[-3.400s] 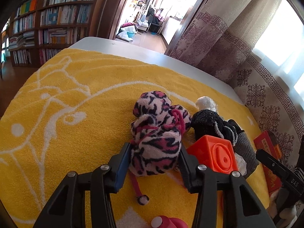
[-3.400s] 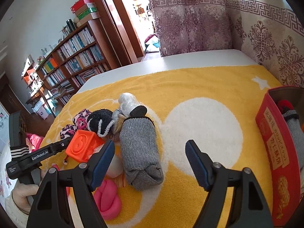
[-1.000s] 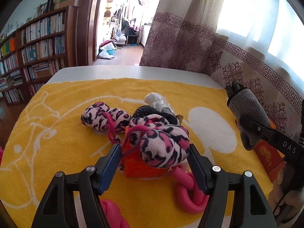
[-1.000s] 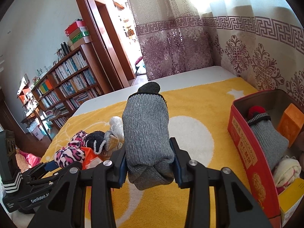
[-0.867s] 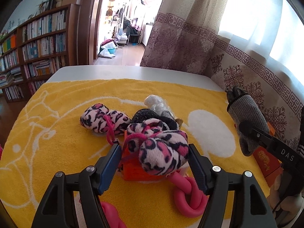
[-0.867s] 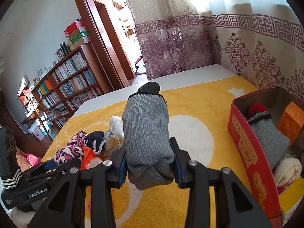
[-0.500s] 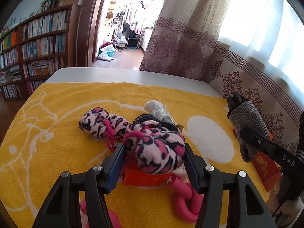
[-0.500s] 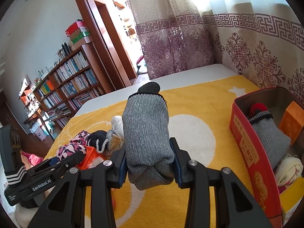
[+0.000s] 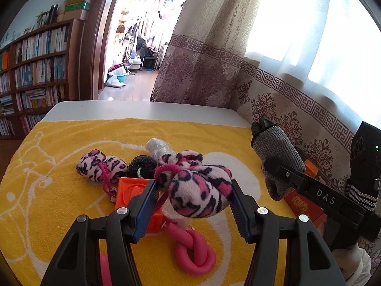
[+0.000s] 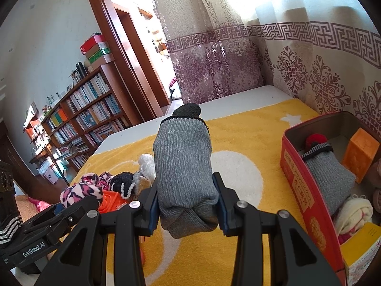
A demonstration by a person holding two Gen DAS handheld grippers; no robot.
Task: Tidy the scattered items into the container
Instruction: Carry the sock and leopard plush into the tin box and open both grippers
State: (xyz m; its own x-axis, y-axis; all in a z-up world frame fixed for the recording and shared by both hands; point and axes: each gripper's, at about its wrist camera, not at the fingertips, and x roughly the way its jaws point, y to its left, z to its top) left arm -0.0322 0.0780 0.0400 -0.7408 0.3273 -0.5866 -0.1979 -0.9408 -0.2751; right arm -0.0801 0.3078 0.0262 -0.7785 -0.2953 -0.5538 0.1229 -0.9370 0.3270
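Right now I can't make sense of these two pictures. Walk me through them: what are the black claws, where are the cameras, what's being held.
A person holds two hand-held grippers, each with a fisheye camera looking along its fingers. The left gripper has just closed on a pink leopard plush. The right gripper clamps a rolled grey sock. On the yellow towel lie an orange block, a pink rope knot and another leopard plush. The red box already holds some items.

Both wrist fisheyes look down along their fingers, sharing the yellow towel.
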